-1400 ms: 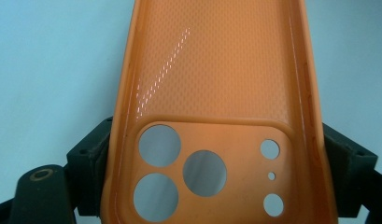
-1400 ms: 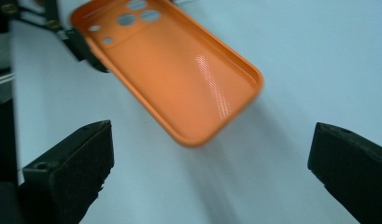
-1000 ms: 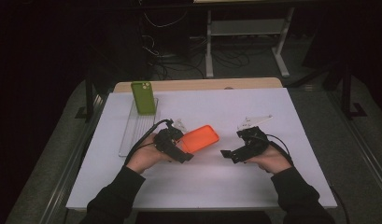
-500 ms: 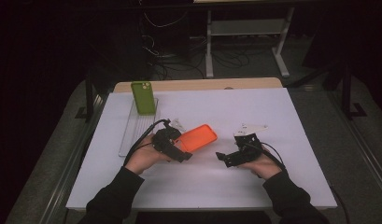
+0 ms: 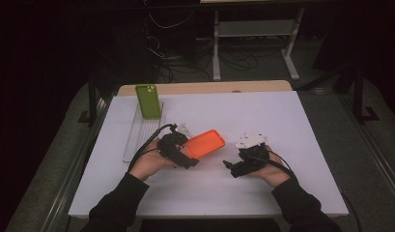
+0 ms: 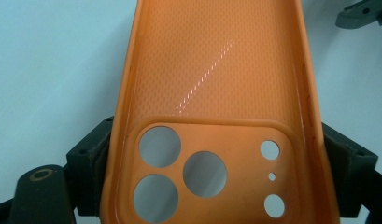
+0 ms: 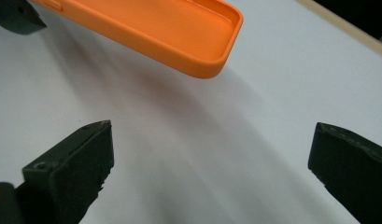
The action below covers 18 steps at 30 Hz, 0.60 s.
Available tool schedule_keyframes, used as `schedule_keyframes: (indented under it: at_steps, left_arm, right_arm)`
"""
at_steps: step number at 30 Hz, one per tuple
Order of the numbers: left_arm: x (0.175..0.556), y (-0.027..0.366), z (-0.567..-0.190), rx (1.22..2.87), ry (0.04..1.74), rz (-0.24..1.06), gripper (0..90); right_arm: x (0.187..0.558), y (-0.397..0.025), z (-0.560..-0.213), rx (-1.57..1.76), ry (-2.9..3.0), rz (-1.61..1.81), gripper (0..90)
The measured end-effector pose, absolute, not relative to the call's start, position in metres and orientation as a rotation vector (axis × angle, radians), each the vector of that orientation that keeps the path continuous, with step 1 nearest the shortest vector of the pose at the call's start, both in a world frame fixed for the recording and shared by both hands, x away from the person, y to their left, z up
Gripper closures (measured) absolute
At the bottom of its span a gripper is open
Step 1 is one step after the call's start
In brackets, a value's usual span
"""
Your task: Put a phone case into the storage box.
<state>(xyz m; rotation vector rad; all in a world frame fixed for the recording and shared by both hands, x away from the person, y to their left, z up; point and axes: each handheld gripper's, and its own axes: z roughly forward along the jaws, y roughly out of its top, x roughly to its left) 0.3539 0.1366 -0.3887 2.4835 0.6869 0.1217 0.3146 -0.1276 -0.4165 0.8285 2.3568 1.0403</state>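
An orange phone case (image 5: pixel 204 143) is held a little above the white table, hollow side up. My left gripper (image 5: pixel 188 155) is shut on its camera-hole end. In the left gripper view the case (image 6: pixel 216 116) runs up between the two black jaws, which press on its long sides. My right gripper (image 5: pixel 231 166) is to the right of the case, pointing left toward it, open with nothing between its jaws. In the right gripper view the far end of the case (image 7: pixel 179 32) hangs above the table, beyond my open right gripper (image 7: pixel 212 168).
A green phone (image 5: pixel 148 100) stands upright in a clear rack (image 5: pixel 139 133) at the table's left. A small clear plastic piece (image 5: pixel 184 129) lies behind the left hand. The wooden table edge (image 5: pixel 204 87) runs along the back of the white sheet (image 5: pixel 291 125).
My right gripper has moved toward the near edge and a little left, nearer the case. A white part that lay at the right is now hidden or on top of that gripper. The left gripper holds still.
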Motion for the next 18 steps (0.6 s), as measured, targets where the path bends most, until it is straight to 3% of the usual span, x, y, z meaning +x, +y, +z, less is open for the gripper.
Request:
schedule_keyframes:
  at_steps: [18]
  left_arm:
    - [0.352,0.133,-0.389,2.492,0.663,0.135,15.6]
  right_arm:
    - [0.302,-0.116,-0.419,0.512,2.273,0.824,0.0]
